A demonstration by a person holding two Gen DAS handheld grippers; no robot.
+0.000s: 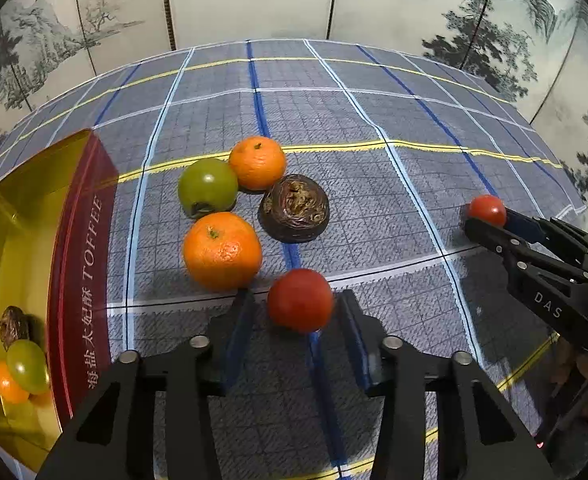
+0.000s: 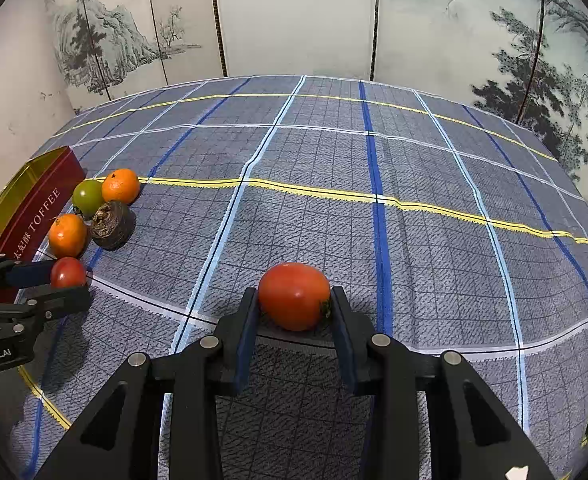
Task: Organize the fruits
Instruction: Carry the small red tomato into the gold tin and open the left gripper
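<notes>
Even, bright indoor light falls from above; fruits cast short soft shadows on the checked cloth [image 2: 413,168]. The tin [image 1: 14,208] glares gold. Fisheye bends edges; corners vignette black.

Left tool [image 1: 299,300] around red tomato [image 1: 299,300], toffee tin [image 1: 80,264] beside

Two red tomatoes [image 1: 299,300] [image 2: 294,295] sat apart on the checked surface [image 2: 413,160]. Far left clustered two oranges [image 1: 222,250] [image 1: 257,162], a green tomato [image 1: 207,187] and a dark brown fruit [image 1: 294,208] beside the open toffee tin [image 1: 82,264], which held more fruit.
</notes>
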